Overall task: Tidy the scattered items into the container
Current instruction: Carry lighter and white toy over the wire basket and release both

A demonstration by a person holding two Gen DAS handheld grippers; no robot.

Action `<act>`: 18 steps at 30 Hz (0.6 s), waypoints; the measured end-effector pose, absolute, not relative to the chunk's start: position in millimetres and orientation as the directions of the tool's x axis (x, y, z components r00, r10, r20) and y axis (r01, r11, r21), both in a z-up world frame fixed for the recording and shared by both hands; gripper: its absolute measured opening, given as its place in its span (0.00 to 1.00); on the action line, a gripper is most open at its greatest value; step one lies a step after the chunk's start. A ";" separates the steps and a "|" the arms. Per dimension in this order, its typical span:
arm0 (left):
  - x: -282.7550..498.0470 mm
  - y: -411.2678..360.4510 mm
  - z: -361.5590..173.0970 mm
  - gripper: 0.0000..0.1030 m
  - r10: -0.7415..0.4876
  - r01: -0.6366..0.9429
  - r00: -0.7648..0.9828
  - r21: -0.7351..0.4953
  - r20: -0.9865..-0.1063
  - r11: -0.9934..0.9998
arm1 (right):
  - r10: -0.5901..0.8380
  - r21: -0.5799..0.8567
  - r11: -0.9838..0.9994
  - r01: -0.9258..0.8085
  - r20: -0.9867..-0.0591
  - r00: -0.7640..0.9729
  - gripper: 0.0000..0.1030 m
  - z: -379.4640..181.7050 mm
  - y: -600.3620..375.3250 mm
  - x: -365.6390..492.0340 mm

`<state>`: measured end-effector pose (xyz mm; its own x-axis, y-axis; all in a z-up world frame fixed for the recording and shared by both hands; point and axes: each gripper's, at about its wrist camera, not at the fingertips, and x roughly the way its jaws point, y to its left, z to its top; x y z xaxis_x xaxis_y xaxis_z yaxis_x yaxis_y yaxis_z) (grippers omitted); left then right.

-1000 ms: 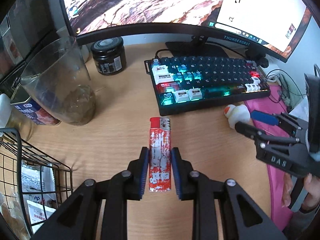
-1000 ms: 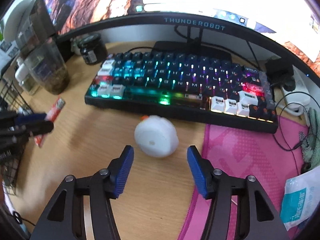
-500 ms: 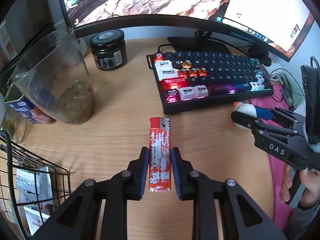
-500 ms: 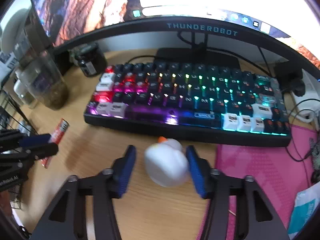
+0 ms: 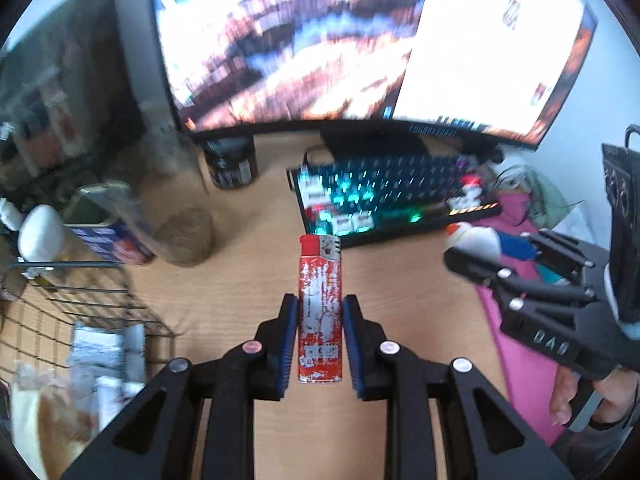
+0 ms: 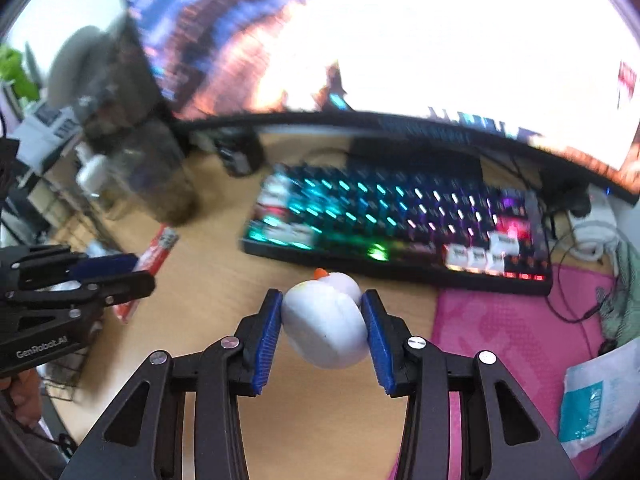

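Observation:
My left gripper (image 5: 319, 308) is shut on a worn red lighter (image 5: 320, 312) and holds it above the wooden desk, pointing toward the keyboard. My right gripper (image 6: 322, 304) is shut on a white toy duck (image 6: 324, 322) with an orange beak, lifted in front of the keyboard. The duck and the right gripper (image 5: 476, 252) also show in the left wrist view at the right. The black wire basket (image 5: 80, 300) holding several packets is at the lower left. The left gripper (image 6: 132, 270) with the lighter (image 6: 158, 250) shows at the left in the right wrist view.
A backlit keyboard (image 5: 392, 196) lies under a curved monitor (image 5: 360, 40). A glass jug (image 5: 176, 216), a dark jar (image 5: 230, 164) and a tin (image 5: 104, 232) stand at the back left. A pink mat (image 6: 520, 344) and a cable tangle (image 6: 592, 236) are at the right.
My right gripper closed on the duck and lifted it. My left gripper rose with the lighter; both views are now higher and blurred by motion.

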<state>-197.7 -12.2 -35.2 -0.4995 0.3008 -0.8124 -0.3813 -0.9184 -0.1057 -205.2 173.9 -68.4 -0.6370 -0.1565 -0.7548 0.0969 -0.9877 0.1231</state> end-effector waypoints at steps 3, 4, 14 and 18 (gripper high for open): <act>-178.3 -41.6 -11.0 0.24 0.287 -0.352 -0.547 -0.096 -0.786 -0.931 | -0.211 0.135 -0.977 0.165 -0.720 -0.661 0.41 -42.5 143.7 -192.4; -173.7 -52.0 -4.4 0.24 0.280 -0.337 -0.559 -0.094 -0.780 -0.937 | -0.231 0.137 -0.972 0.191 -0.710 -0.665 0.41 -35.3 130.7 -189.4; -121.9 -202.5 6.8 0.24 0.094 -0.074 -0.606 -0.062 -0.790 -0.995 | -0.456 0.131 -0.846 0.517 -0.680 -0.574 0.41 -4.1 -51.0 -169.6; -109.1 -231.1 -12.3 0.24 0.087 -0.034 -0.583 -0.082 -0.808 -0.996 | -0.492 0.130 -0.801 0.584 -0.700 -0.518 0.41 -15.5 -96.7 -159.4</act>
